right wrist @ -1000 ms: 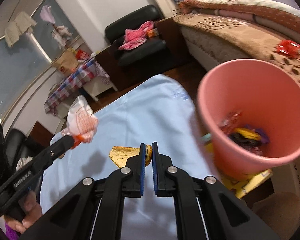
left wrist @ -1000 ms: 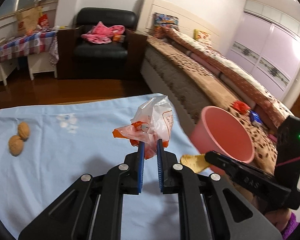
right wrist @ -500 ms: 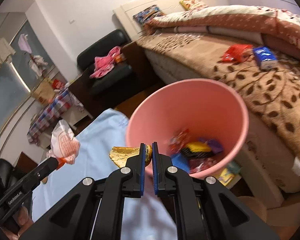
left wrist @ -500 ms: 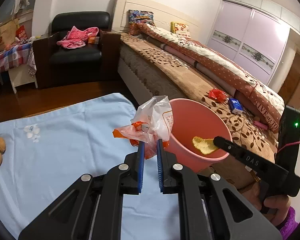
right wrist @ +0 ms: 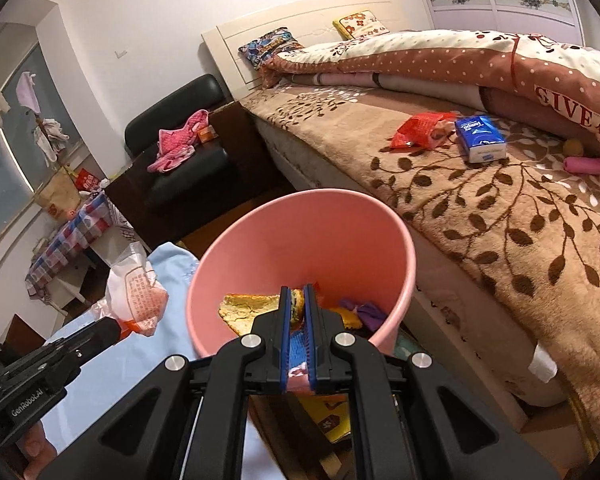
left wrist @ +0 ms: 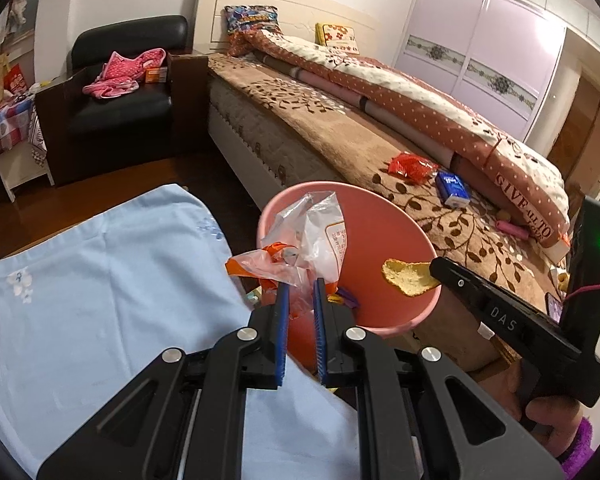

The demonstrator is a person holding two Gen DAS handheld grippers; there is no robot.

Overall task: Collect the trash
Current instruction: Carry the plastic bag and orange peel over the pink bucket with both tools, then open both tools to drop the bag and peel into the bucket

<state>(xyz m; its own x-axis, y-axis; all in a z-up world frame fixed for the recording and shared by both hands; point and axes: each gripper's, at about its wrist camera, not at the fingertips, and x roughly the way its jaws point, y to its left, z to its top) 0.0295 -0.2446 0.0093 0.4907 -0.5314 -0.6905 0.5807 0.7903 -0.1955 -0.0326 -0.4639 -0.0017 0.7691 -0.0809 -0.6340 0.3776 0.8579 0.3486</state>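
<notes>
Blue-padded and clamped tight, our left hand-held gripper [left wrist: 299, 292] pinches a crumpled plastic wrapper [left wrist: 300, 244] that stands upward over the near rim of the pink bin [left wrist: 384, 216]. Our right hand-held gripper [right wrist: 297, 304] grips a flat yellow peel [right wrist: 249, 307] by one end, its long axis running leftward, level, inside the bin's mouth. We see the blue-clothed worktop [left wrist: 100, 292] ending just beside the bin; beyond lie bare wooden floor and the bed [left wrist: 340, 136].
</notes>
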